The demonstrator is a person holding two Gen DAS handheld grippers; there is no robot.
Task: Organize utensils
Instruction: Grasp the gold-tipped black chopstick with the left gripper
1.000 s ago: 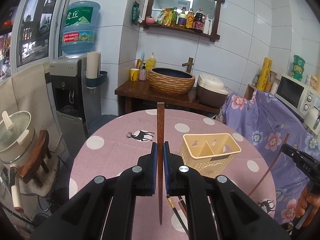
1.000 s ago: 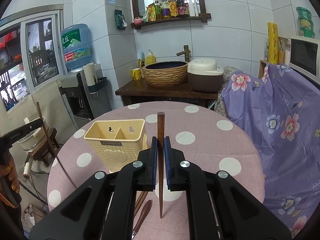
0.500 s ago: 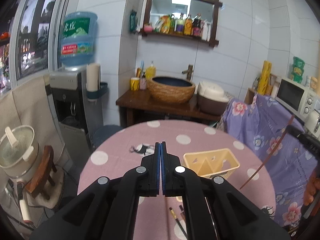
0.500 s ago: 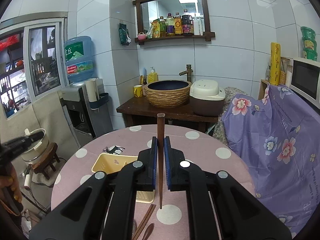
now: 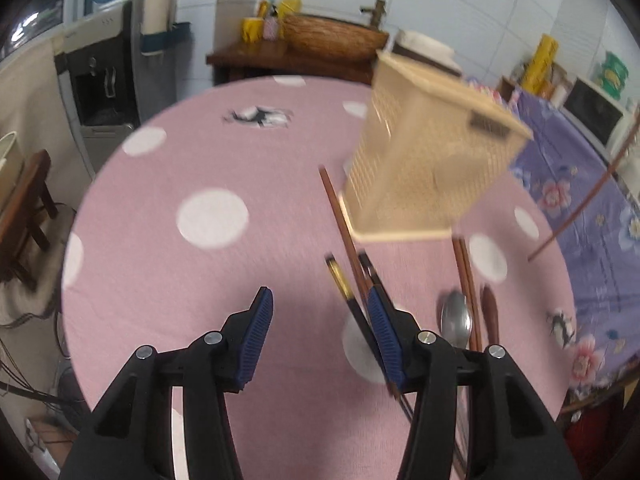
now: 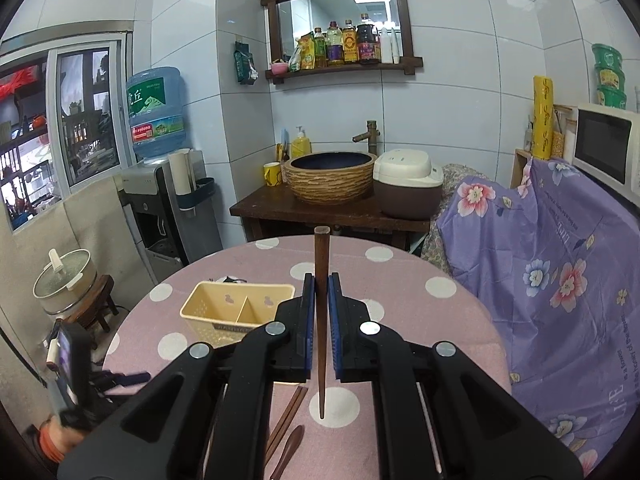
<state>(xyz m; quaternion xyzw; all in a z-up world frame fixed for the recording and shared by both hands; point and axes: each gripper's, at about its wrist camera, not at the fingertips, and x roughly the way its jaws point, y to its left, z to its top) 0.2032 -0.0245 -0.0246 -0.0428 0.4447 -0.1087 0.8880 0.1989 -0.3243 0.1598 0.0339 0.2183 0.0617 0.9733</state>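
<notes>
Over pink table (image 5: 168,264), left claw (image 5: 320,334) just opened, empty, right claw (image 6: 319,320) clamping chopstick (image 6: 321,280)

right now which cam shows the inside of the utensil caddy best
The right wrist view: the yellow caddy sits sharp, its open top and middle divider visible, both compartments looking empty. The left wrist view shows only its blurred perforated outer walls, nothing of the inside.

Black plastic tongs (image 5: 318,330) with ribbed blue pads (image 5: 256,336) and silver screws (image 5: 213,337); right tongs (image 6: 319,320) identical.

Motion-blurred left view (fisheye-bent edges)
</notes>
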